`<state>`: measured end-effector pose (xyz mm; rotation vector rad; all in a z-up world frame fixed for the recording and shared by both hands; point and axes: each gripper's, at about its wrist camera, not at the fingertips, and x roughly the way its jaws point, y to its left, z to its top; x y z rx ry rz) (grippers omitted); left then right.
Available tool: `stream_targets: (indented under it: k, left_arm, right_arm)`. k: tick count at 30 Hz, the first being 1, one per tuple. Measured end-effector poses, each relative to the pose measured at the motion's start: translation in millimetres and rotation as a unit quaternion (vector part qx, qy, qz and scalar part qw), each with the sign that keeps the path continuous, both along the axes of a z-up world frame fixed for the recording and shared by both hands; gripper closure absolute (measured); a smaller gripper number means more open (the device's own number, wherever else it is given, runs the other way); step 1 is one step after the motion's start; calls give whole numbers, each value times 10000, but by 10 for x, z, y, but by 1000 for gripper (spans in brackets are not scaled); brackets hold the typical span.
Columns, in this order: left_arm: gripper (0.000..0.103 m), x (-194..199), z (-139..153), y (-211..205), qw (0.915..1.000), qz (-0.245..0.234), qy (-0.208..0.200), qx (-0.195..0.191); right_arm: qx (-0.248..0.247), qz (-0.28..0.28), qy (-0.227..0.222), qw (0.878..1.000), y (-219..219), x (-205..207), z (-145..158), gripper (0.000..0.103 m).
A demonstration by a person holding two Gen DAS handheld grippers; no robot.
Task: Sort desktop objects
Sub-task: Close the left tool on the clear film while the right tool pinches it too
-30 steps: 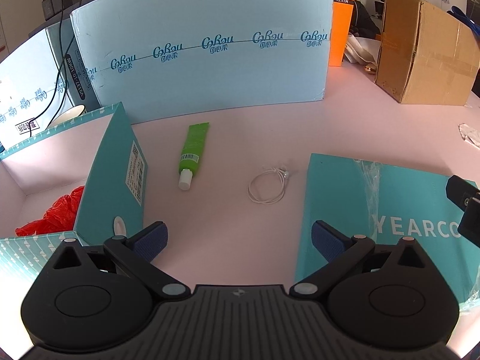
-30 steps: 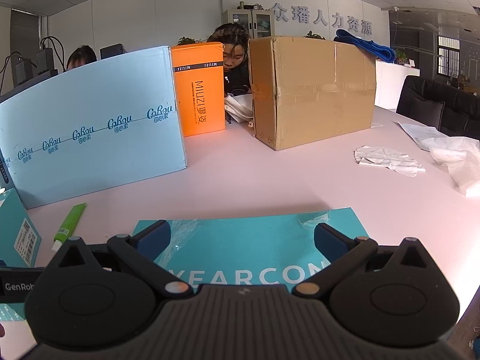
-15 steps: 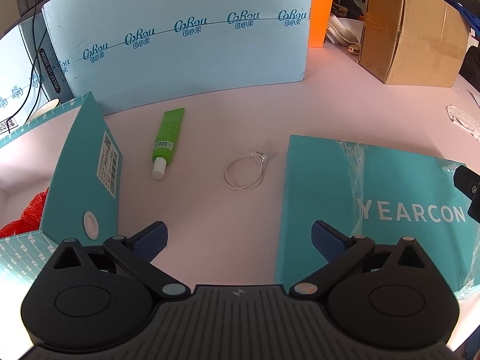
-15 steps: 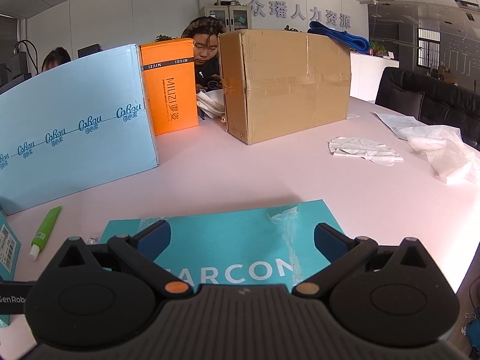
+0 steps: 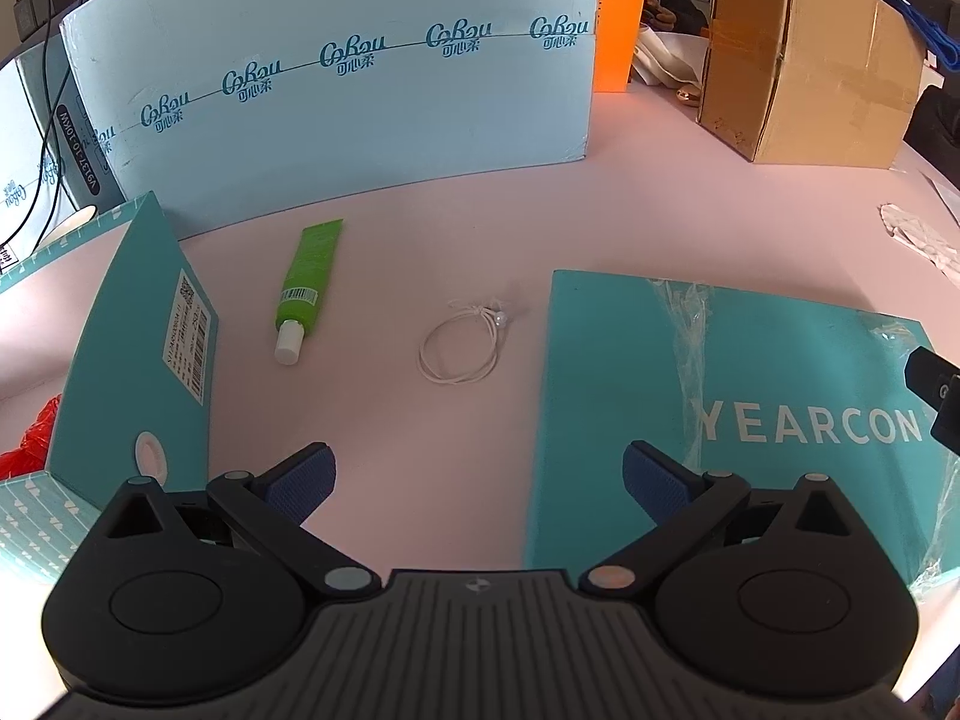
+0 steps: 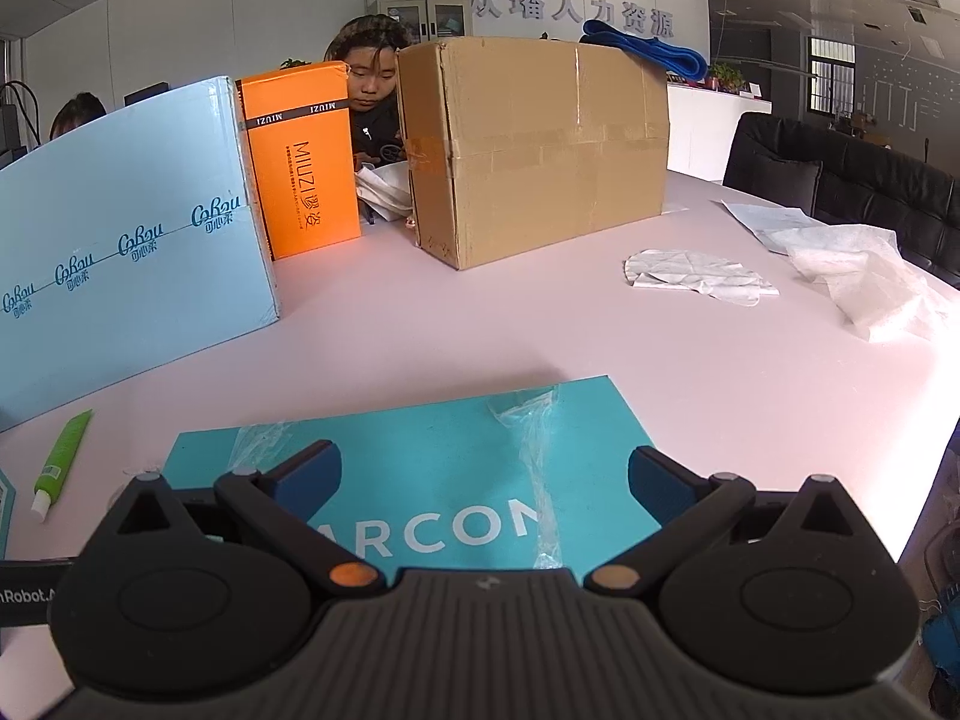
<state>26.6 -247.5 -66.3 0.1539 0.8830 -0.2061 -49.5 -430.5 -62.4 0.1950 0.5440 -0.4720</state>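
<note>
Pink counter (image 5: 384, 462) holds the things to sort. A green tube (image 5: 307, 282) with a white cap lies near the big blue box (image 5: 336, 90). Just beside the tube is a small loop of white string (image 5: 459, 348). A flat teal box (image 5: 738, 420) lies to the right of the string. The left gripper (image 5: 477, 474) is spread wide and holds nothing. The right gripper (image 6: 483, 474) is wide too, empty, above the teal box. An open teal box (image 5: 138, 360) stands at the left.
</note>
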Motion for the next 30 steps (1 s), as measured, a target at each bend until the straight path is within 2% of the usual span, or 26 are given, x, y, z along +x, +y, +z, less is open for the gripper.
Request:
stream_targets:
  k: [17,25,30]
  left_arm:
    - [1,10,-51,-126,9998,-165,100,-108]
    - [1,42,-98,-225,9994,-36,185,-291]
    - [1,-1,-137,-336,9997,-71,-39,-243]
  right_arm:
    - [73,-236,40,9997,-108,-51,-32,0]
    - [15,-253,136,9996,-136,-57,-74,0]
    - [-13,-186,282,9994,-148,-52,-129,0]
